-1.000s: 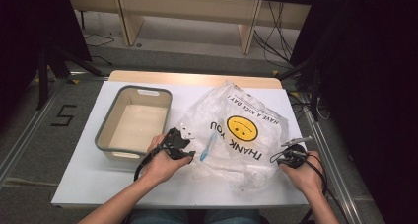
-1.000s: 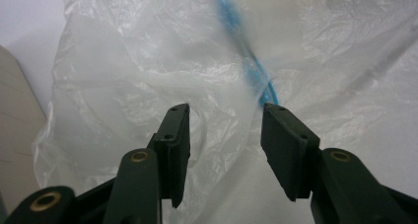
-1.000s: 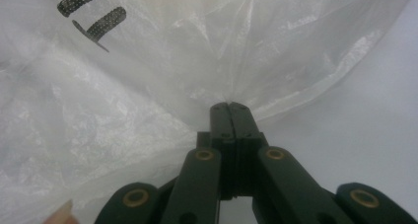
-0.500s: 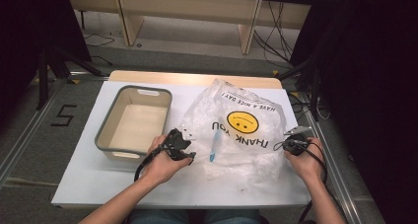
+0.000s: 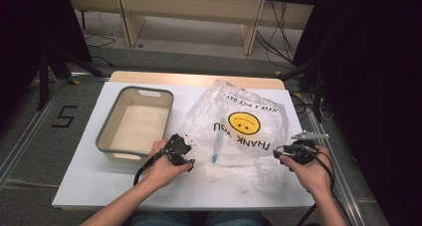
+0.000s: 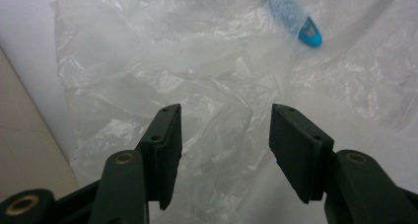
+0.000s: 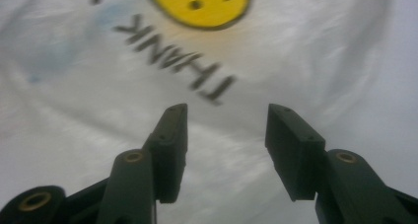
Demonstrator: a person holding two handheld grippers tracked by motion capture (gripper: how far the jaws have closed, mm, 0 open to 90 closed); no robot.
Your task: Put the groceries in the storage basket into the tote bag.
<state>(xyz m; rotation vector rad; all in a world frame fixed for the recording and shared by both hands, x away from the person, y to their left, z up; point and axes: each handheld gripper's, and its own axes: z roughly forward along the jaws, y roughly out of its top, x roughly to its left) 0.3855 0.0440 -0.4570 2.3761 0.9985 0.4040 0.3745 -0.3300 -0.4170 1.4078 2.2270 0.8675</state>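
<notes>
A clear plastic bag with a yellow smiley and "THANK YOU" print lies crumpled on the white table. Inside it is a blue, pen-like object, also seen through the film in the left gripper view. My left gripper is at the bag's left edge. Its jaws have just been opening, and loose film lies between them unpressed. My right gripper is at the bag's right edge. Its jaws have just been opening too and stand apart over the print, with nothing between them.
A grey bin with a cream inside stands on the left half of the table, right beside my left hand. Cables trail from both grippers. Wooden furniture legs and dark stands are on the floor beyond the table's far edge.
The right gripper's jaws have opened, and that hand has lifted slightly at the bag's right edge. The bag has drawn in and its lower right part lies flatter. The left hand stayed put.
</notes>
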